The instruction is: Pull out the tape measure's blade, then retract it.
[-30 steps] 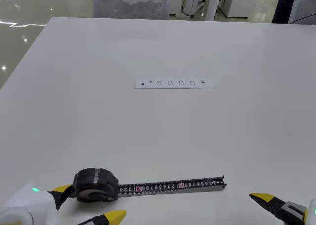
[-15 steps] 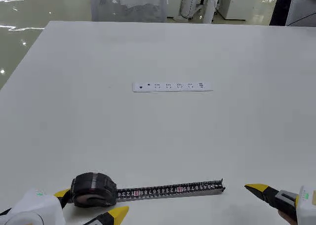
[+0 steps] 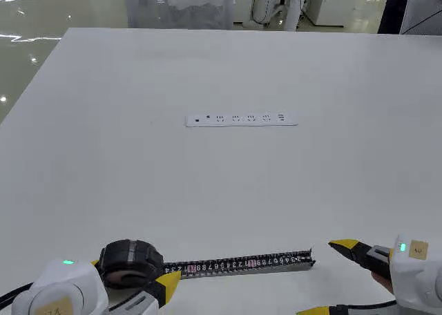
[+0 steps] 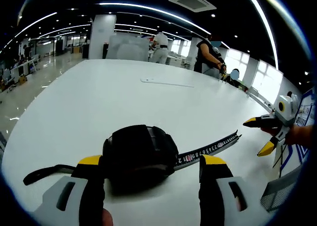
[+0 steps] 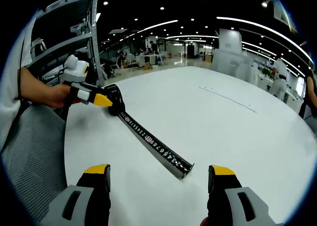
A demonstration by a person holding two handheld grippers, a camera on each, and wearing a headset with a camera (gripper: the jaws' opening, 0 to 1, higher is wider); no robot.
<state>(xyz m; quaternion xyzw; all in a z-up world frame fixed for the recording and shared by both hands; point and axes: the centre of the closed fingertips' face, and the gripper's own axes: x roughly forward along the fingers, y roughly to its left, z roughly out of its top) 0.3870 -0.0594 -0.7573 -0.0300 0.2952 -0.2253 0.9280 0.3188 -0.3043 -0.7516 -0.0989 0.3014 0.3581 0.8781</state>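
Note:
A black tape measure (image 3: 130, 261) lies at the table's near left edge, its case (image 4: 141, 154) between the jaws of my left gripper (image 4: 152, 162), which stands open around it. One yellow fingertip (image 3: 169, 280) sits at the case's near side. The dark numbered blade (image 3: 242, 262) is pulled out to the right and lies flat on the table. The blade's end hook (image 5: 185, 169) sits just ahead of my right gripper (image 5: 158, 172), whose jaws are open with nothing between them. In the head view my right gripper (image 3: 330, 279) is a little right of the end hook (image 3: 311, 258).
A white power strip (image 3: 241, 119) lies flat in the middle of the white table (image 3: 221, 184). A black strap (image 4: 47, 172) trails from the case toward the left. Other people stand at benches beyond the table's far edge (image 4: 208, 52).
My right gripper has moved left, closer to the blade's end. My left gripper has come in closer around the case. The blade and case have stayed in place.

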